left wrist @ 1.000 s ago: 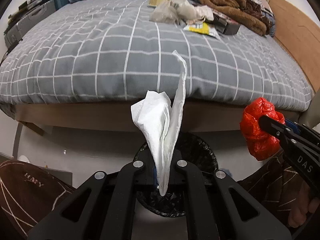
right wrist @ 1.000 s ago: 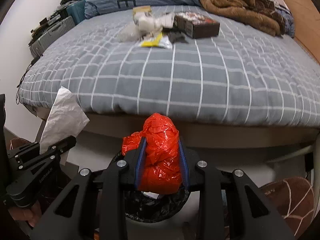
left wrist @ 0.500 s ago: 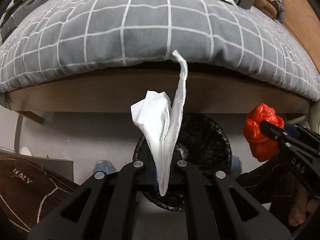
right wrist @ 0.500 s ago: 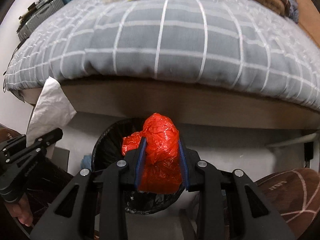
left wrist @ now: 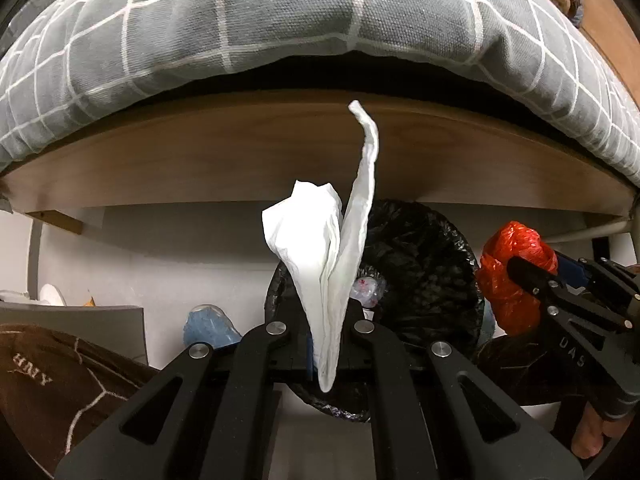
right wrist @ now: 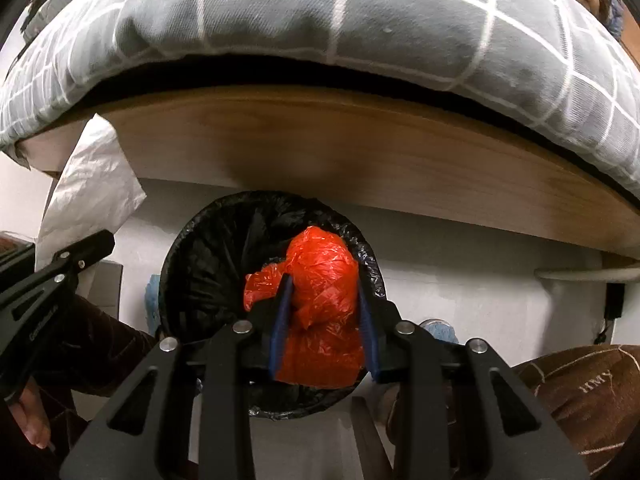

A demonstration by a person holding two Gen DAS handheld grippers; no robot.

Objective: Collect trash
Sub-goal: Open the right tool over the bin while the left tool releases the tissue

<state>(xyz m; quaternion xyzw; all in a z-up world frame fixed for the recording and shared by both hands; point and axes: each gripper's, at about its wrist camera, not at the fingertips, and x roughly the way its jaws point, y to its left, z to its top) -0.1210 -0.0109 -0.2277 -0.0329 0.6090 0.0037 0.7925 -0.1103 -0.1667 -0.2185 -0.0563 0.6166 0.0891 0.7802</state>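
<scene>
Bed frame [left wrist: 320, 152], a smooth brown wooden board, arcs across at 12 o'clock in both wrist views, with the grey quilt [left wrist: 280, 20], white-gridded and softly puffed, bulging over its edge. Beneath it, a round bin [right wrist: 208, 264] lined with crinkled glossy black plastic sits on the pale floor. Left gripper [left wrist: 326, 354] is clenched on a white tissue [left wrist: 320, 264], thin, creased, one corner twisted up toward 12, hanging over the bin's 9 o'clock rim. Right gripper [right wrist: 322, 332] grasps a crumpled red plastic bag [right wrist: 320, 280] between blue-edged pads, directly over the bin mouth. Brown slippers [right wrist: 592, 396] with pale stitched lines lie at 4 o'clock; a blue lump [left wrist: 208, 326] rests on the floor left of the bin.
</scene>
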